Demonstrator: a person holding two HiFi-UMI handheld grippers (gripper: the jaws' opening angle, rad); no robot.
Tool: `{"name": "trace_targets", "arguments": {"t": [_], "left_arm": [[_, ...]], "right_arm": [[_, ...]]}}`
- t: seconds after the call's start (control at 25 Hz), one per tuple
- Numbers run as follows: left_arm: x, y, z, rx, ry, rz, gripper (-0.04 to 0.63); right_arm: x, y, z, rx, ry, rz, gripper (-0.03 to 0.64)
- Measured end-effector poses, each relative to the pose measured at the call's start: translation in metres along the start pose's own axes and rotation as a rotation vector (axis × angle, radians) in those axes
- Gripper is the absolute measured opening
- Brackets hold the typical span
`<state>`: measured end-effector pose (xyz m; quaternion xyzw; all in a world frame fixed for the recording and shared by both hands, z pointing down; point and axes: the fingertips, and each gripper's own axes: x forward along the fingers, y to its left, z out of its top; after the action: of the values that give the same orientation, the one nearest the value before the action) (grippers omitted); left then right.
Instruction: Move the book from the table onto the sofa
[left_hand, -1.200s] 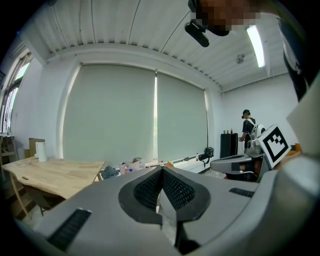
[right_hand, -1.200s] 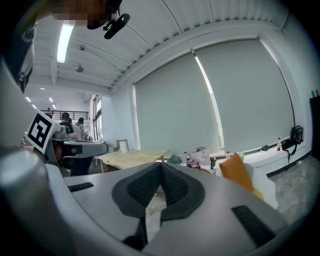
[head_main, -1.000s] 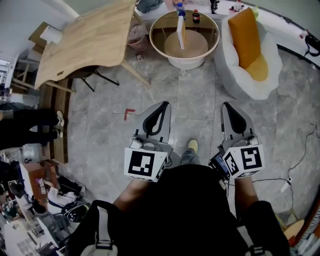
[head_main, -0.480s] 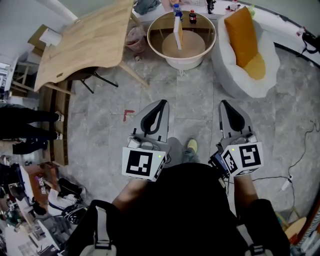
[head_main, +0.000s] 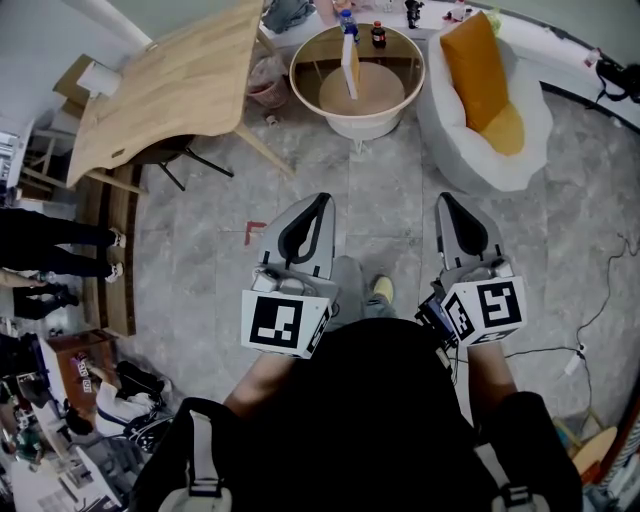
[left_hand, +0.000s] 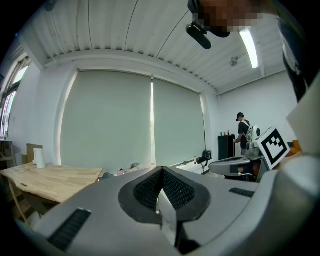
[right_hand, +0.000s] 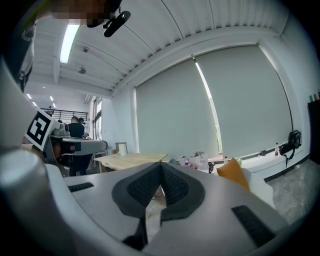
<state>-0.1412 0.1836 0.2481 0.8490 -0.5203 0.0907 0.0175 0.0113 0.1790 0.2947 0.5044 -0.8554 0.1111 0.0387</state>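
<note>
The book stands upright on the round white table at the top of the head view. To its right sits the white sofa with an orange cushion, which also shows as an orange cushion in the right gripper view. My left gripper and right gripper hover side by side over the grey floor, well short of the table. Both are shut with nothing between their jaws. In their own views the left gripper and right gripper point almost level at the far window blinds.
A large wooden table on slanted legs stands at the upper left, with a paper roll on it. Two bottles stand at the round table's far rim. A person's legs and clutter fill the left edge. A cable trails on the right.
Both grippers have drifted a little forward towards the round table. The legs at the left edge have shifted down the picture.
</note>
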Motion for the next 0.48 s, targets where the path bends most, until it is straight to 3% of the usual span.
{"name": "trace_targets", "arguments": {"t": [0.48], "left_arm": [[-0.0062,0.0022,0.0024,-0.017,-0.038,0.002,0.008]], "right_arm": [[-0.0006,0.0041,0.0058,-0.030,-0.002,-0.007,0.012]]}}
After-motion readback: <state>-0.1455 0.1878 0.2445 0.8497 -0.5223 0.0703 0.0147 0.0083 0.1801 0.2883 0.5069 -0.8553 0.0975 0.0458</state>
